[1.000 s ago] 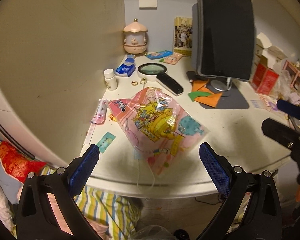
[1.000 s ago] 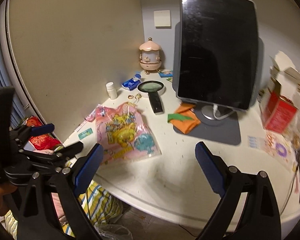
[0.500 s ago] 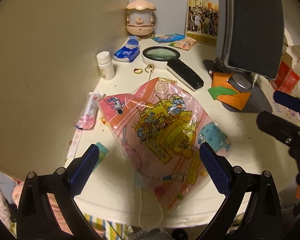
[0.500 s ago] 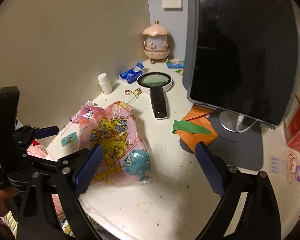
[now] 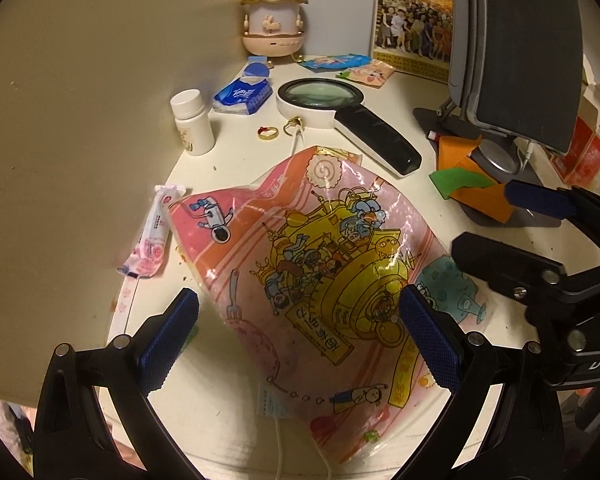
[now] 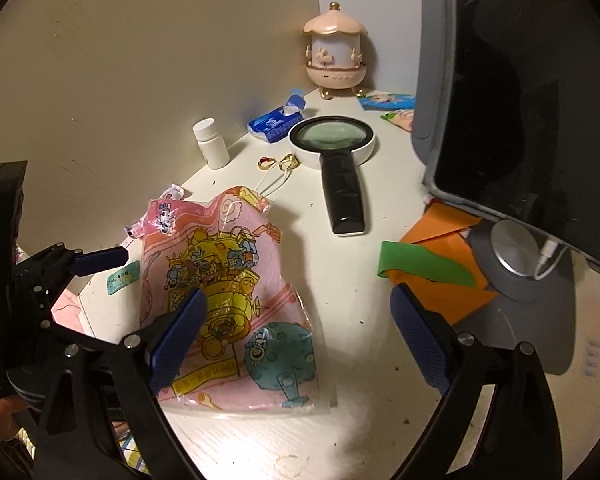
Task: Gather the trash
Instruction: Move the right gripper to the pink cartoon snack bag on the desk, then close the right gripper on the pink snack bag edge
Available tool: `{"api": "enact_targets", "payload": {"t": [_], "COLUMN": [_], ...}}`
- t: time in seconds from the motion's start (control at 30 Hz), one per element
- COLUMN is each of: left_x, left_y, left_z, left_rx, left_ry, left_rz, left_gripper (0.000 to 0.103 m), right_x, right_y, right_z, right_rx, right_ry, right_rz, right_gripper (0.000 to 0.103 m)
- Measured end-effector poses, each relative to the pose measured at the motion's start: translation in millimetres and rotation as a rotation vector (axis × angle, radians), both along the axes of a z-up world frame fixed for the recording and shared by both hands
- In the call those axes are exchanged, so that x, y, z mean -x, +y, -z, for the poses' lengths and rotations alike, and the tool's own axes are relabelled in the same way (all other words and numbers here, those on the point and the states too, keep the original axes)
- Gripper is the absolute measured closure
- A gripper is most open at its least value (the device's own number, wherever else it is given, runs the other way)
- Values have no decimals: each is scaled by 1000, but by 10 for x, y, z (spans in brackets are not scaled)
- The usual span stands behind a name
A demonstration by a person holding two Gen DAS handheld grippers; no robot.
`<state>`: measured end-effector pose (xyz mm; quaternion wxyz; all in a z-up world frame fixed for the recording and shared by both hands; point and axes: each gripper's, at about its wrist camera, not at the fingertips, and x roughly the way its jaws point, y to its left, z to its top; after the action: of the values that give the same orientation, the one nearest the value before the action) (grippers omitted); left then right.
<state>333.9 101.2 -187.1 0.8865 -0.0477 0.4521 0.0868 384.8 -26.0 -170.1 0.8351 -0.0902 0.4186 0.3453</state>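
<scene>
A large pink cartoon-printed plastic bag [image 5: 312,264] lies flat on the white desk; it also shows in the right wrist view [image 6: 224,292]. My left gripper [image 5: 296,336] is open and hovers just above the bag's near half. My right gripper [image 6: 296,336] is open over the desk, its left finger above the bag's right part. A small pink wrapper [image 5: 152,236] lies left of the bag by the wall. Orange and green paper scraps [image 6: 432,272] lie by the monitor base. A face mask edge [image 5: 274,400] pokes out under the bag.
A monitor [image 6: 512,92] stands at right. A magnifying glass [image 5: 340,116], white pill bottle [image 5: 192,122], blue tissue pack [image 5: 242,96], two rings [image 5: 268,133], pink carousel lamp [image 5: 274,16] and a photo [image 5: 412,28] sit at the back. A wall runs along the left.
Both grippers have moved forward and down towards the desk; the pink bag now fills more of both views. Both stay open.
</scene>
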Motion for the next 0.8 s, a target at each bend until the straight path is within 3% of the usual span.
{"api": "enact_targets", "payload": {"t": [0.4, 0.5, 0.67, 0.8], "left_x": [-91, -80, -80, -97], "left_y": [35, 48, 45, 28], "left_z": [155, 173, 193, 197], "left_rx": [34, 23, 16, 3], "left_ry": [6, -1, -8, -6], "left_rz": [-12, -22, -17, -9], "left_gripper": [6, 6, 12, 17], "right_x": [-195, -212, -232, -233], "right_y": [144, 169, 241, 285], "right_z": [232, 270, 340, 375], "right_rx": [17, 9, -2, -11], "right_ry": [28, 44, 76, 98], "right_rz": [-30, -44, -67, -82], "right_gripper": [14, 30, 40, 55]}}
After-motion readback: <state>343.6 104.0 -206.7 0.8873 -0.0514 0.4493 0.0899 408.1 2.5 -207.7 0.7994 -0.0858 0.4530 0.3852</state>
